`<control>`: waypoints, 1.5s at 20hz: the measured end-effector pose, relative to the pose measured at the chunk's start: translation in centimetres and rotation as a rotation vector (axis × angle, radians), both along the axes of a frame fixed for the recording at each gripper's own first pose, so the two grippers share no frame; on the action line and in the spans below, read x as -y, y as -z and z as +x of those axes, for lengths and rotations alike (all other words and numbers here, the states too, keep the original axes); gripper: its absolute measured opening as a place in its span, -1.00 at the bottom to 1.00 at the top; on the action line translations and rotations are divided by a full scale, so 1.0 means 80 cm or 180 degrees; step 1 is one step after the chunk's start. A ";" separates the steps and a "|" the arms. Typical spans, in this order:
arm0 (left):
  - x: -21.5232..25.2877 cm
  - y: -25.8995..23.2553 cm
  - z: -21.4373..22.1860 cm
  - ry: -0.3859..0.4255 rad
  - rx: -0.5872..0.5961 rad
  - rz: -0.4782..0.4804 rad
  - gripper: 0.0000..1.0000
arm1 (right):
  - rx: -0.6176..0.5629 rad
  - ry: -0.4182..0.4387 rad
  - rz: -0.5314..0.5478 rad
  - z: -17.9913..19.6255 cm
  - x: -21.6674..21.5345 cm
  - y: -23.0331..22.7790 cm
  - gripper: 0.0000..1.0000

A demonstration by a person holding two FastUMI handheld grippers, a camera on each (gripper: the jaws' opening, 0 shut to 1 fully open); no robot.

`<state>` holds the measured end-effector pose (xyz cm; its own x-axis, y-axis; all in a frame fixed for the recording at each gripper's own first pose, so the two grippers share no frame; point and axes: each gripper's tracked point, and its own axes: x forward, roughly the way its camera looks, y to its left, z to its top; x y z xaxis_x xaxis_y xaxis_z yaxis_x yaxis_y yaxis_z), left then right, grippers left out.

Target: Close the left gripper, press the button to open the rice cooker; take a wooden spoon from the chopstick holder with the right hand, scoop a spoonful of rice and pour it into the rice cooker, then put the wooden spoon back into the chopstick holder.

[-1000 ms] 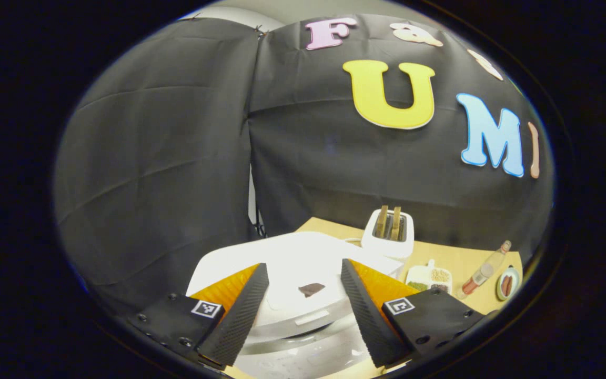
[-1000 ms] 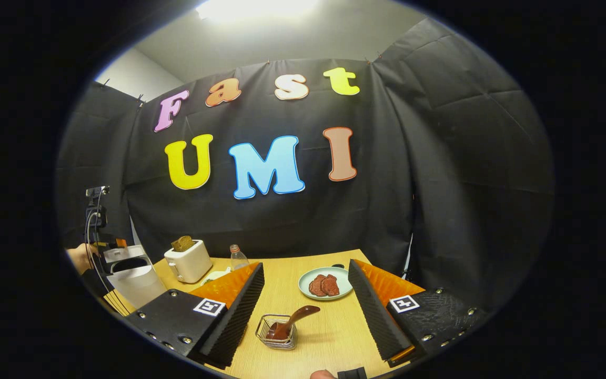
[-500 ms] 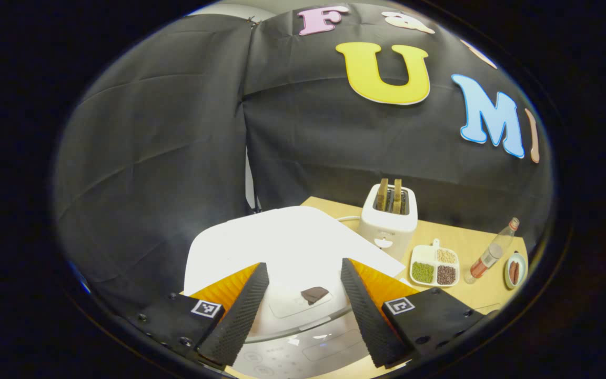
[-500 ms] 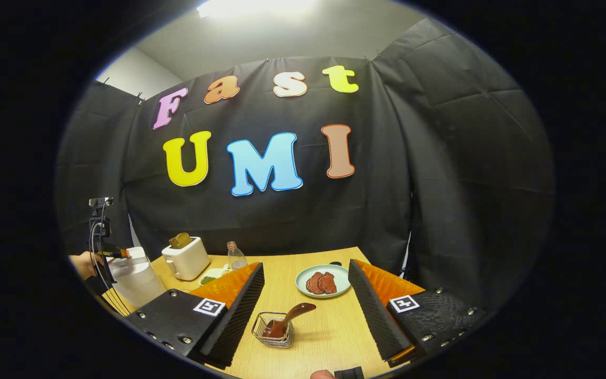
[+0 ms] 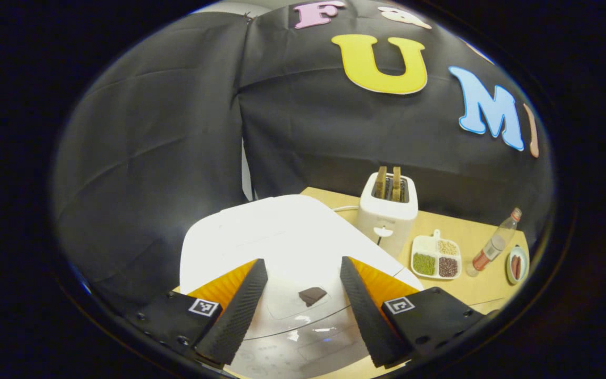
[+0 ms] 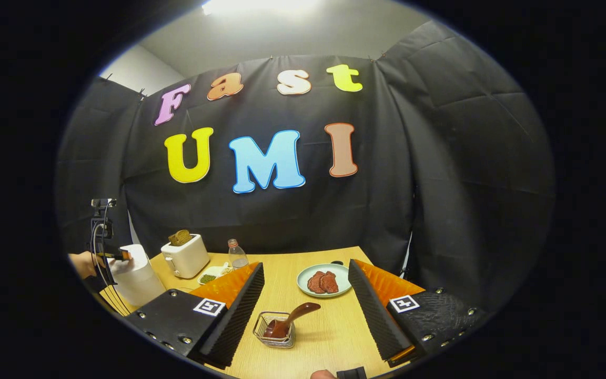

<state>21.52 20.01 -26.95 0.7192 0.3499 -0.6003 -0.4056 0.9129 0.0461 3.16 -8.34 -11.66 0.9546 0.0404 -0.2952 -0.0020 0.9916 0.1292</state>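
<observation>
While the white rice cooker (image 5: 282, 237) sits lid-down beneath the left gripper (image 5: 299, 308), those fingers are spread, touching nothing. Rightward, the wooden spoon (image 6: 287, 322) leans in the chopstick holder (image 6: 274, 330) between the right gripper (image 6: 308, 316)'s wide, empty fingers.

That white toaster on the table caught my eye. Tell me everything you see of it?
The toaster is a small white box with rounded corners, plastic by the look of it, standing upright at the back of the wooden table. Two brown slices of toast stick up out of its top slots. A small dark mark shows low on its front. It stands between the white rice cooker and a divided dish of beans, touching neither as far as shows.
</observation>
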 end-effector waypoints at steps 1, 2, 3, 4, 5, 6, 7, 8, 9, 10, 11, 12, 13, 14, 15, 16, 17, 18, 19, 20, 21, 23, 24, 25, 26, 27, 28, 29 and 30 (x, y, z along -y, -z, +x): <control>0.000 -0.003 0.002 0.0045 0.0024 0.0056 0.97 | -0.0003 -0.0013 0.0014 0.000 -0.005 0.000 0.96; -0.003 -0.003 0.004 0.0103 0.0048 0.0102 0.97 | -0.0002 -0.0034 0.0036 0.002 -0.010 -0.003 0.96; -0.002 -0.001 0.003 0.0127 0.0052 0.0080 0.96 | 0.0002 -0.0064 0.0051 0.003 -0.016 -0.006 0.96; 0.002 -0.009 0.003 0.0142 0.0119 0.0017 1.00 | 0.0036 -0.0083 0.0050 0.006 -0.020 -0.013 0.96; 0.007 -0.024 0.003 0.0164 0.0235 -0.0008 0.95 | 0.0086 -0.0095 0.0036 0.010 -0.022 -0.021 0.96; 0.010 -0.045 0.000 0.0202 0.0374 0.0024 0.96 | 0.0138 -0.0103 0.0023 0.011 -0.025 -0.031 0.95; 0.016 -0.069 -0.002 0.0261 0.0520 0.0052 0.95 | 0.0178 -0.0114 0.0016 0.013 -0.030 -0.040 0.96; 0.028 -0.089 -0.006 0.0328 0.0672 0.0039 0.99 | 0.0194 -0.0130 0.0005 0.014 -0.033 -0.046 0.96; 0.038 -0.113 -0.014 0.0398 0.0821 0.0042 0.95 | 0.0214 -0.0139 -0.0006 0.014 -0.036 -0.051 0.96; 0.046 -0.135 -0.022 0.0460 0.0964 0.0083 0.99 | 0.0241 -0.0125 -0.0013 0.015 -0.037 -0.057 0.96; 0.051 -0.158 -0.030 0.0508 0.1091 0.0130 0.99 | 0.0263 -0.0115 -0.0005 0.016 -0.037 -0.063 0.96; 0.061 -0.183 -0.041 0.0566 0.1218 0.0156 0.94 | 0.0293 -0.0114 0.0017 0.018 -0.041 -0.070 0.86; 0.071 -0.199 -0.049 0.0624 0.1309 0.0128 0.90 | 0.0334 -0.0125 0.0043 0.021 -0.046 -0.076 0.96; 0.084 -0.215 -0.058 0.0694 0.1389 0.0077 0.94 | 0.0388 -0.0123 0.0052 0.023 -0.049 -0.081 0.95; 0.093 -0.225 -0.065 0.0752 0.1450 0.0056 0.94 | 0.0435 -0.0110 0.0037 0.026 -0.051 -0.085 0.96; 0.101 -0.237 -0.074 0.0802 0.1518 0.0049 0.94 | 0.0458 -0.0096 0.0013 0.029 -0.052 -0.087 0.95; 0.109 -0.251 -0.080 0.0876 0.1587 0.0039 0.99 | 0.0474 -0.0094 -0.0005 0.030 -0.056 -0.088 0.95; 0.119 -0.265 -0.092 0.0946 0.1659 0.0057 0.94 | 0.0490 -0.0104 -0.0022 0.029 -0.061 -0.090 0.95; 0.123 -0.280 -0.102 0.0981 0.1745 0.0093 0.97 | 0.0510 -0.0129 -0.0053 0.028 -0.067 -0.092 0.94; 0.124 -0.295 -0.111 0.0990 0.1844 0.0144 0.94 | 0.0562 -0.0146 -0.0103 0.027 -0.071 -0.094 0.94; 0.126 -0.302 -0.117 0.1014 0.1906 0.0182 0.94 | 0.0629 -0.0147 -0.0173 0.028 -0.070 -0.098 0.95; 0.137 -0.308 -0.136 0.1058 0.1948 0.0277 0.94 | 0.0692 -0.0140 -0.0301 0.026 -0.074 -0.099 0.94; 0.140 -0.311 -0.144 0.1099 0.1977 0.0338 0.94 | 0.0709 -0.0145 -0.0328 0.024 -0.078 -0.099 0.94; 0.144 -0.317 -0.150 0.1142 0.2026 0.0409 0.94 | 0.0729 -0.0153 -0.0329 0.022 -0.083 -0.101 0.95; 0.150 -0.321 -0.157 0.1191 0.2062 0.0448 0.94 | 0.0743 -0.0165 -0.0312 0.020 -0.088 -0.101 0.95; 0.155 -0.324 -0.163 0.1223 0.2087 0.0461 0.97 | 0.0753 -0.0173 -0.0288 0.018 -0.092 -0.101 0.95; 0.159 -0.326 -0.169 0.1238 0.2112 0.0432 0.97 | 0.0759 -0.0175 -0.0269 0.017 -0.095 -0.101 0.95; 0.166 -0.326 -0.171 0.1258 0.2128 0.0388 0.93 | 0.0759 -0.0175 -0.0254 0.017 -0.097 -0.101 0.95; 0.171 -0.327 -0.174 0.1269 0.2145 0.0355 0.94 | 0.0760 -0.0167 -0.0237 0.016 -0.100 -0.100 0.95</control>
<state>7.60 6.36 -0.83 0.9992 0.0216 0.0328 -0.0218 0.9997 0.0068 4.48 -0.37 -3.66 0.9948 0.0784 -0.0657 -0.0755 0.9961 0.0455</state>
